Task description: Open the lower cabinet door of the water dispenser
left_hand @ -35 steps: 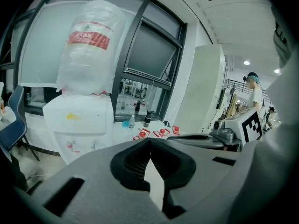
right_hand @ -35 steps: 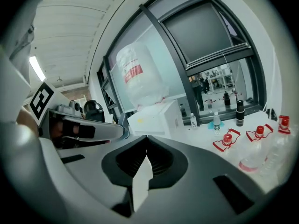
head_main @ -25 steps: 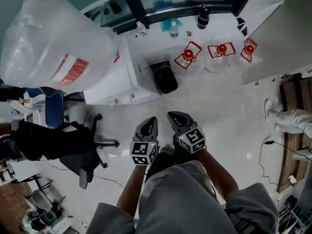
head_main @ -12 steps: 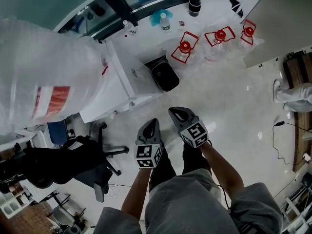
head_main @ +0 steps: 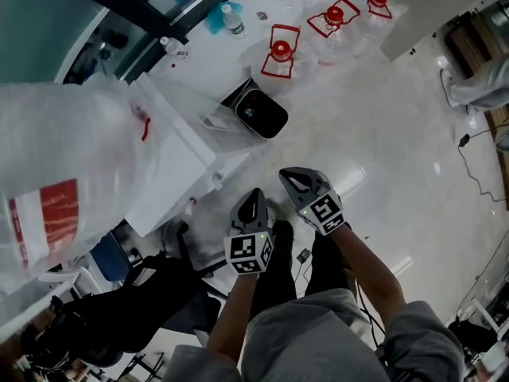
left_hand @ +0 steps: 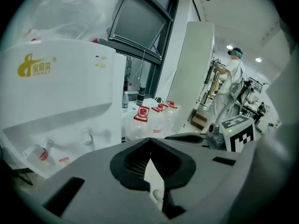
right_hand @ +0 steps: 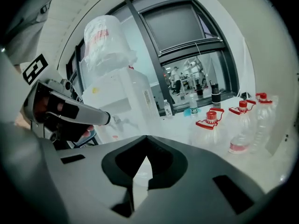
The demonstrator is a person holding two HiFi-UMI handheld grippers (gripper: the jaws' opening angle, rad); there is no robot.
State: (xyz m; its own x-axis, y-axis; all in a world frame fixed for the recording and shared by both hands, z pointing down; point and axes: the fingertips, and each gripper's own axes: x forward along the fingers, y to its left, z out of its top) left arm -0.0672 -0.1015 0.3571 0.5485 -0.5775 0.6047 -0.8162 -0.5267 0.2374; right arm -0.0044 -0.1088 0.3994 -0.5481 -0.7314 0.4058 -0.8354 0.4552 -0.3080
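Observation:
The white water dispenser (head_main: 171, 165) stands at the left, with a plastic-wrapped bottle (head_main: 64, 173) on top. My left gripper (head_main: 253, 205) and right gripper (head_main: 298, 183) are side by side over the floor, just right of its front, both shut and empty. The left gripper view shows my left gripper (left_hand: 149, 141) pointing past the dispenser's upper front (left_hand: 56, 92) and its taps (left_hand: 86, 136); the lower cabinet door is hidden. In the right gripper view my right gripper (right_hand: 145, 138) faces the dispenser (right_hand: 124, 101), with the left gripper (right_hand: 70, 111) at the left.
Several clear water jugs with red caps (head_main: 280, 54) and a black bin (head_main: 258, 114) stand on the floor beyond the dispenser. A black office chair (head_main: 151, 293) is at the lower left. A person in white (left_hand: 231, 87) stands farther off.
The head view has swung, so the dispenser and its bottle now sit lower and further left. Both grippers have stayed side by side and shut, now nearer the dispenser's front.

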